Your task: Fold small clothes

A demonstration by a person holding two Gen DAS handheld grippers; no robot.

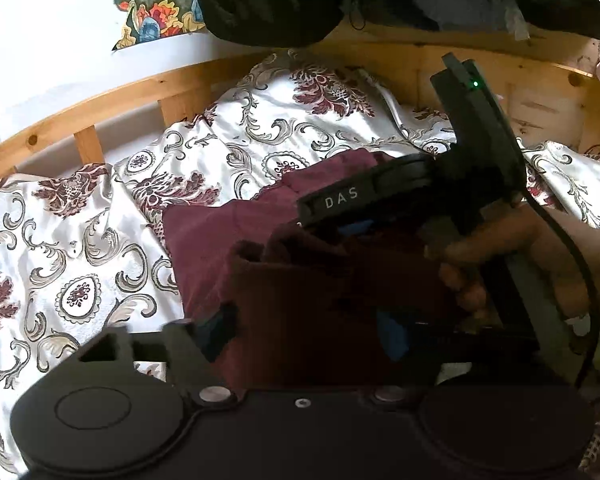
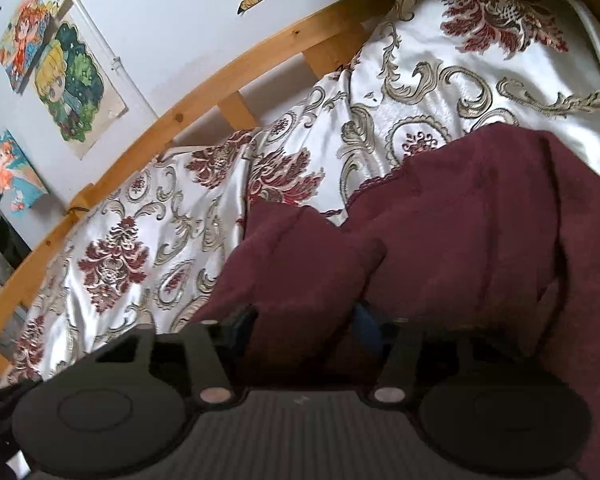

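Two hand-held grippers work one maroon garment (image 1: 204, 248) that lies on a bed under a cream bedspread (image 1: 80, 248) patterned with grey scrolls and dark red flowers. From the left wrist view, the left hand-held gripper (image 1: 308, 332) has its fingers clamped on a folded, doubled-up part of the garment, with blue pads showing at either side of the cloth. Just beyond it, the right hand-held gripper (image 1: 352, 220), marked DAS, reaches in from the right, held by a hand (image 1: 500, 264), and bears on the same fold; I cannot tell here how its fingers stand. A wooden bed rail (image 1: 100, 96) curves behind. From the right wrist view, the right hand-held gripper (image 2: 304, 320) is closed on a raised fold of the garment (image 2: 460, 240), cloth bunched between both fingers. Cartoon posters (image 2: 76, 84) hang on the wall beyond the rail (image 2: 204, 96).
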